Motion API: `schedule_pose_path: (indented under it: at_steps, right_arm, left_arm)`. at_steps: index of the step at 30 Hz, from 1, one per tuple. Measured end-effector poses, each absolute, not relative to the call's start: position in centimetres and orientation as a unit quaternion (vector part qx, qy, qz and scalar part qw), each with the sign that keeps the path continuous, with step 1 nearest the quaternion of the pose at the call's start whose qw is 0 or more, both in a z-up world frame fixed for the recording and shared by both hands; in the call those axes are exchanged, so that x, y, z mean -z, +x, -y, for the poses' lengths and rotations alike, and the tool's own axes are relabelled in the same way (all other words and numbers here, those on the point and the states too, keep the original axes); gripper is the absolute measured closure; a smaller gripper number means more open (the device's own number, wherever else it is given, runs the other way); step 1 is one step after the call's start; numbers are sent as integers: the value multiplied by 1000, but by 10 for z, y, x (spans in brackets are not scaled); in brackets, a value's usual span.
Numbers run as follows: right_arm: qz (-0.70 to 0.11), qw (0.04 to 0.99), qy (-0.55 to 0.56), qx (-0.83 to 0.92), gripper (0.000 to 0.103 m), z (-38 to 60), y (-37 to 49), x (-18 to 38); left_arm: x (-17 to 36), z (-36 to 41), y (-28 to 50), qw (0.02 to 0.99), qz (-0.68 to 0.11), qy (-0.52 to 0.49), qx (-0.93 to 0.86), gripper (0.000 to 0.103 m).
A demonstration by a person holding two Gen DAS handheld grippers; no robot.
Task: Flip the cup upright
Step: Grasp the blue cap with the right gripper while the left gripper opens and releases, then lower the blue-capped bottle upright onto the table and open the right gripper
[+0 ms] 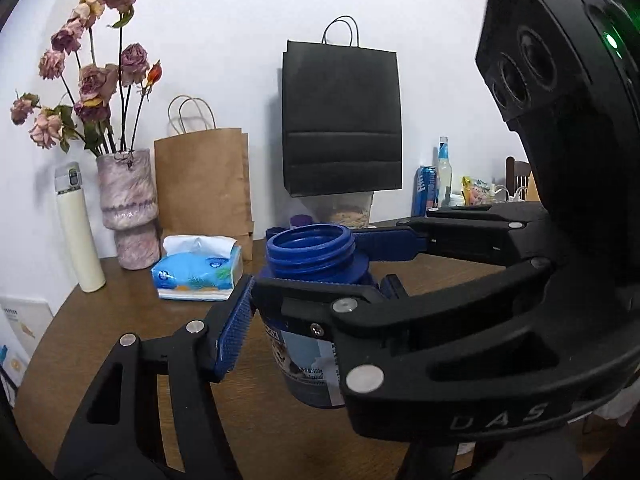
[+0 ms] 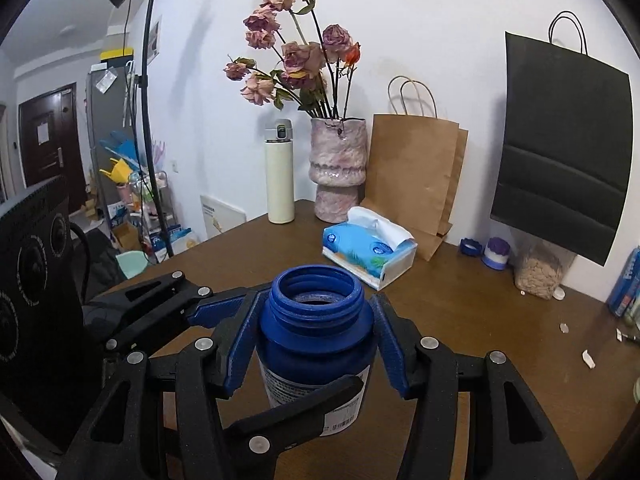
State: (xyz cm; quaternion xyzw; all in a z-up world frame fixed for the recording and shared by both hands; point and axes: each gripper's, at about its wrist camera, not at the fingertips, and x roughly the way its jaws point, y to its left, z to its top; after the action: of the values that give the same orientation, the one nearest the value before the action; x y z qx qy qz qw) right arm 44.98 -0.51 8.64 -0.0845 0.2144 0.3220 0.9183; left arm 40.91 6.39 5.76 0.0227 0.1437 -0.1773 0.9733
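I find the blue cup [image 2: 316, 336] upright above the brown table [image 2: 500, 344], mouth up, long axis vertical. My right gripper [image 2: 316, 344] and left gripper [image 1: 316, 300] both pinch its sides, pads touching.

The bottom of the blue jar [image 2: 316, 344] is hidden behind a black arm of the left gripper [image 2: 248, 308], so you cannot see if it sits on the surface [image 2: 500, 320]. In the left view the right gripper [image 1: 320, 264] covers part of the jar's label, and the words there are too small to read. The black bag [image 1: 342, 118] hides the top of a clear tub [image 1: 348, 210] of grainy stuff. The blue can [image 2: 626, 282] is cut off at the picture's edge. Small white bits [image 2: 588, 358] lie on the wood — too tiny to tell what they are.
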Motion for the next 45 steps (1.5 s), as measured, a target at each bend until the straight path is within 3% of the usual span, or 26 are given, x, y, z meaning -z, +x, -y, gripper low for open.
schedule_pose_path:
  at_steps: [8,29,31,33,40,45]
  right_arm:
    - [-187,925,-85,-319,43,32,459,-87]
    - [-271,912,-97,-292,43,66,516,-36]
    - [-276,910,-97,-295,43,66,517,-36]
    - [-279,907,-94,-300,43,66,518,-36]
    - [-288,903,-97,-302,43,65,514,-34]
    - [-279,907,-101,-300,43,66,505,-40]
  left_arm:
    - [-61,-35,430,971,-141,41,189,44]
    - [-5,3,493,944,-266,0,193,41]
    - [-6,3,492,948,-263,1,181,31]
    - [-6,2,488,950,-258,0,176,30]
    - [-4,1,484,950,-265,4,166,14]
    - [-9,-7,474,957,-250,-5,147,11]
